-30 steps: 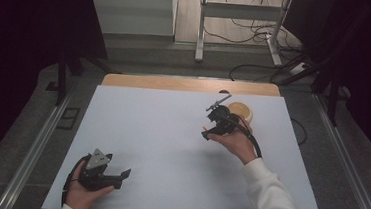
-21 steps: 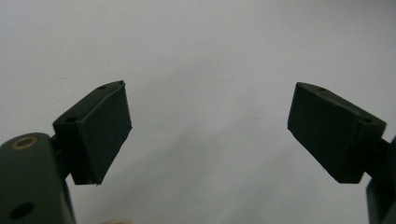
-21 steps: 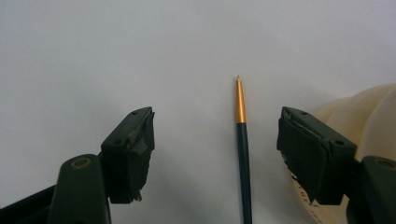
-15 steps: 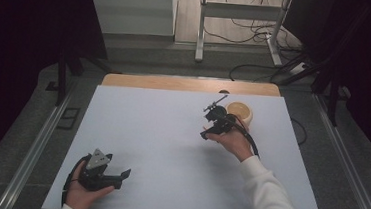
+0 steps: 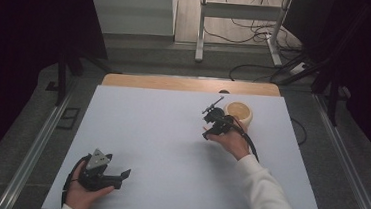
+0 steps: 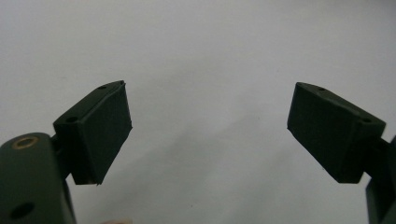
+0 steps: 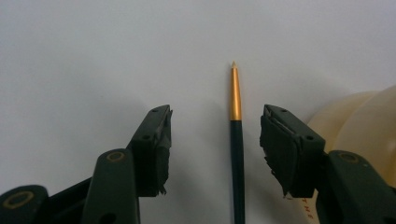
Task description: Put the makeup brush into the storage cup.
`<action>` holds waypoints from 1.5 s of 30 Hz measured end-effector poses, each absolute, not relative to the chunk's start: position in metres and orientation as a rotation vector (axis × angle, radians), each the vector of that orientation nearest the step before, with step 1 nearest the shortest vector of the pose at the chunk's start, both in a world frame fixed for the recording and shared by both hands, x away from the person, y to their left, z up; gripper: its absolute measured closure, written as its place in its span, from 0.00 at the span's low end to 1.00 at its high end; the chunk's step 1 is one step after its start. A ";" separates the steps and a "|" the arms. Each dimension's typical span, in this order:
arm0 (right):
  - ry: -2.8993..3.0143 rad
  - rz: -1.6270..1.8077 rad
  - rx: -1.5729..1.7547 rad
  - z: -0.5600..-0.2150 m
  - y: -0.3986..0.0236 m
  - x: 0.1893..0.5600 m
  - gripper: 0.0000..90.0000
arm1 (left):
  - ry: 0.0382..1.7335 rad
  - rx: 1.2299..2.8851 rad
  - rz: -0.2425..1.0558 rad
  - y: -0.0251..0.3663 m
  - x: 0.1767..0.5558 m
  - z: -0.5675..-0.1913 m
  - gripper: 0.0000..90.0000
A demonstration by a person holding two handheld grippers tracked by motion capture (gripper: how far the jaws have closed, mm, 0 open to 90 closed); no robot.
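A slim dark pen with a gold tip lies on the white table, pointing away from me. My right gripper hangs over it with a jaw on either side. The jaws have just been closing, and neither pad touches the pen. In the high view the right gripper sits at the table's right middle, just left of a cream cup. My left gripper rests in a hand near the front left edge. Its jaws stand wide open over bare table.
The cream cup stands close against the right jaw's outer side. A wooden strip runs along the table's far edge. Metal rails flank the table, and cables lie on the floor beyond.
The right hand has dipped slightly toward the table beside the cup. The left hand and its gripper have stayed put.
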State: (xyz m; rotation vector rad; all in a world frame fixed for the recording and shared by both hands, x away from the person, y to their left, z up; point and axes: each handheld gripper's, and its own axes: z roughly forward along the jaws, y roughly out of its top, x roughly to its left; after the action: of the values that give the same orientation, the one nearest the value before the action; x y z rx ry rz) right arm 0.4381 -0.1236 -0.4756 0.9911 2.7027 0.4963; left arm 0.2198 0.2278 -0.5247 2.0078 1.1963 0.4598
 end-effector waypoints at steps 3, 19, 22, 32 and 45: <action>2.703 0.496 0.996 -0.478 -0.124 0.439 0.51 | 1.196 2.009 0.460 0.228 0.220 -0.525 0.16; 2.710 0.422 0.984 -0.493 -0.116 0.447 0.54 | 1.196 2.008 0.461 0.228 0.220 -0.525 0.16; 2.710 0.404 1.001 -0.496 -0.114 0.449 0.55 | 1.195 2.008 0.462 0.228 0.220 -0.524 0.16; 2.735 0.425 1.078 -0.499 -0.117 0.457 0.63 | 1.194 2.006 0.463 0.228 0.220 -0.524 0.16; 2.761 0.457 1.106 -0.499 -0.120 0.458 0.89 | 1.195 2.008 0.463 0.229 0.219 -0.524 0.16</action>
State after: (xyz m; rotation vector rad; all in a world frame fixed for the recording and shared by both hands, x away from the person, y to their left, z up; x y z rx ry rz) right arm 0.4577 -0.1197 -0.4985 1.1064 2.7607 0.4566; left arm 0.2189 0.2288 -0.5244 2.0078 1.1949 0.4631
